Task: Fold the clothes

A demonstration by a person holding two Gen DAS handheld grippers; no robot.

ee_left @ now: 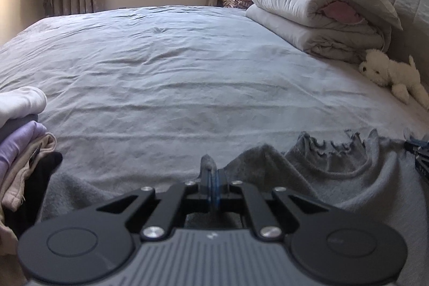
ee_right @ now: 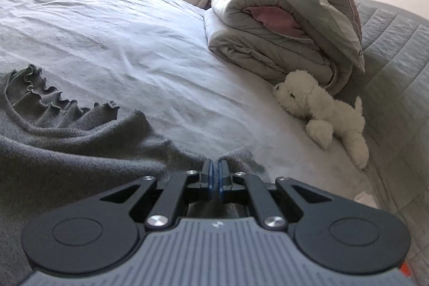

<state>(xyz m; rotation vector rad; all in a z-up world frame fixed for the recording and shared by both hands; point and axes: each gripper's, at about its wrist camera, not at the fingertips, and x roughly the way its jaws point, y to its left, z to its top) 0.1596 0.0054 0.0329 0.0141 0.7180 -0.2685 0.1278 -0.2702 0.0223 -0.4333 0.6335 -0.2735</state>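
A grey knit sweater (ee_left: 335, 178) with a ruffled collar (ee_left: 332, 149) lies at the near edge of the bed; it also shows in the right wrist view (ee_right: 67, 146), collar (ee_right: 53, 98) to the left. My left gripper (ee_left: 213, 173) is shut on a pinch of the sweater's fabric, left of the collar. My right gripper (ee_right: 215, 170) is shut on the sweater's edge, right of the collar. The tip of the right gripper shows at the far right of the left wrist view (ee_left: 419, 152).
The bed sheet (ee_left: 174, 66) is pale blue-grey and wrinkled. A stack of folded clothes (ee_left: 18, 141) sits at the near left. Folded quilts (ee_right: 281, 26) and a white plush dog (ee_right: 321, 109) lie at the right by the padded headboard (ee_right: 396, 71). A window and curtains are behind.
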